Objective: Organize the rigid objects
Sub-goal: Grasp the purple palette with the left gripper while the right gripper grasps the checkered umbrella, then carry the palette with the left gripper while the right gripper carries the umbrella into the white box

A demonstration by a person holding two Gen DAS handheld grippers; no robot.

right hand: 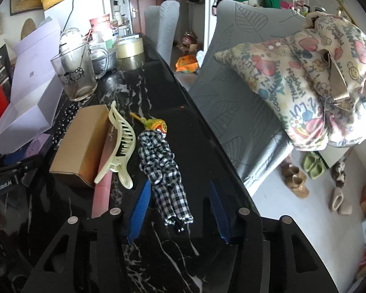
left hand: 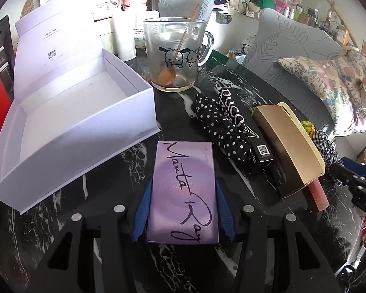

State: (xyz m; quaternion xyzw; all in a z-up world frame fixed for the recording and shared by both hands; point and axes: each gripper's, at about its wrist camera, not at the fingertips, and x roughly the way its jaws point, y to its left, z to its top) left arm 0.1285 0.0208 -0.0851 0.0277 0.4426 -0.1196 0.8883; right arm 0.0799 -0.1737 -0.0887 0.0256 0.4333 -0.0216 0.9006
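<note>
My left gripper [left hand: 183, 210] is shut on a purple "Manta Ray" box [left hand: 184, 190], its blue fingers [left hand: 144, 207] pressing both long sides just above the black marble table [left hand: 109, 190]. An open white box [left hand: 68, 119] stands empty to the left. A black Ruco box [left hand: 244, 131], a gold box [left hand: 285, 146] and a cream hair claw [right hand: 120, 146] lie to the right. My right gripper [right hand: 178, 210] is open, its fingers either side of the lower end of a checkered cloth doll [right hand: 163, 168]. A pink tube [right hand: 102, 193] lies beside the gold box [right hand: 85, 144].
A glass mug [left hand: 175, 53] with a spoon stands behind the white box. A polka-dot scrunchie [left hand: 222, 127] lies beside the Ruco box. A tape roll [right hand: 129, 46] sits at the table's far end. Grey chairs [right hand: 236, 78] with a patterned cushion stand along the table's right edge.
</note>
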